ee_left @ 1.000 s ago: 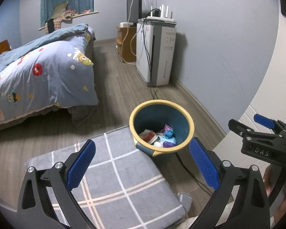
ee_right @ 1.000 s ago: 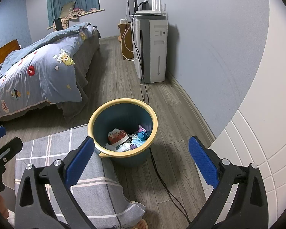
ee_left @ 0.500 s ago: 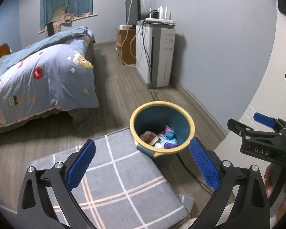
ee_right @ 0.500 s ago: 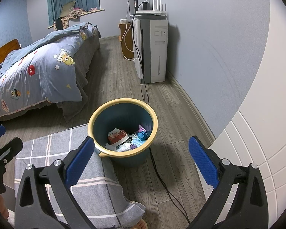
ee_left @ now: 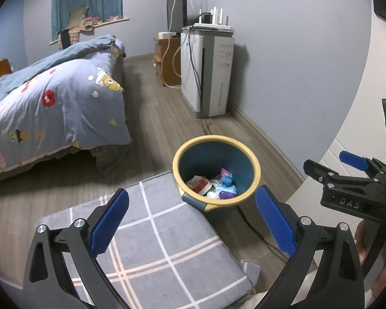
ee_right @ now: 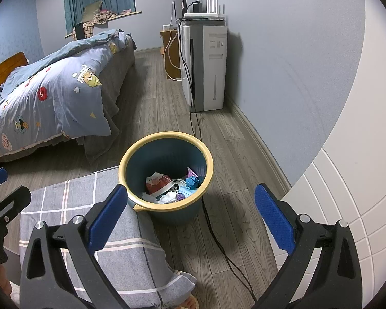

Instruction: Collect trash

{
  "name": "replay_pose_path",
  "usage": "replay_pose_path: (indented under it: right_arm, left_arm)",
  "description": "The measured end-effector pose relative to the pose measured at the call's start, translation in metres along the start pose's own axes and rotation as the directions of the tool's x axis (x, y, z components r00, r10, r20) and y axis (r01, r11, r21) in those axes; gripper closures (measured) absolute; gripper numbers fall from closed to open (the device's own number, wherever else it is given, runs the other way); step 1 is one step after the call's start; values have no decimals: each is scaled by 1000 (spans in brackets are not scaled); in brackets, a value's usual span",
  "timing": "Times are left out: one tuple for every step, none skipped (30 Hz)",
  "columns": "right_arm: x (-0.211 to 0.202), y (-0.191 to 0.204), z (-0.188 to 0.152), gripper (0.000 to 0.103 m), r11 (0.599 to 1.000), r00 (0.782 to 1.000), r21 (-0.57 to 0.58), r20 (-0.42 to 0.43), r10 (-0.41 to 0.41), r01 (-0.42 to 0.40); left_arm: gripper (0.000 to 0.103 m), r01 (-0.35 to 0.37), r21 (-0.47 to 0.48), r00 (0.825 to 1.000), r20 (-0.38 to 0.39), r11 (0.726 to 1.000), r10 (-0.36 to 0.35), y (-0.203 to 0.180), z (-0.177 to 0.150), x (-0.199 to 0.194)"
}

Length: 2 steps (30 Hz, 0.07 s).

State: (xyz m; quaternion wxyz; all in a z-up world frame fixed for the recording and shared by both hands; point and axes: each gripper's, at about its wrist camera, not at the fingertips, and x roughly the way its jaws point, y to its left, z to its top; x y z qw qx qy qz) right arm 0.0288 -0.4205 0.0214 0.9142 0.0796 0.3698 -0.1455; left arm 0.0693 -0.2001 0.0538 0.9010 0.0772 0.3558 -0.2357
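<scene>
Right wrist view: blue yellow-rimmed trash bin (ee_right: pixel 167 206) holds crumpled wrappers (ee_right: pixel 172 188); both claws spread apart, empty.

Bed (ee_left: pixel 51 108), plaid cushion (ee_left: pixel 151 244), air purifier (ee_right: pixel 204 67)

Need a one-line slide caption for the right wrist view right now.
Open right gripper above a blue trash bin holding wrappers, beside a grey plaid cushion.
</scene>
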Motion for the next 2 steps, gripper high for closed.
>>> replay_pose_path:
  right_arm:
    - [0,0,0,6,1000,1000,0,1,0,0]
    - [0,0,0,6,1000,1000,1,0,0,0]
  left_arm:
    - [5,-1,3,1000,1,1000,1,0,0,0]
    - [5,-1,5,1000,2,1000,1,0,-1,0]
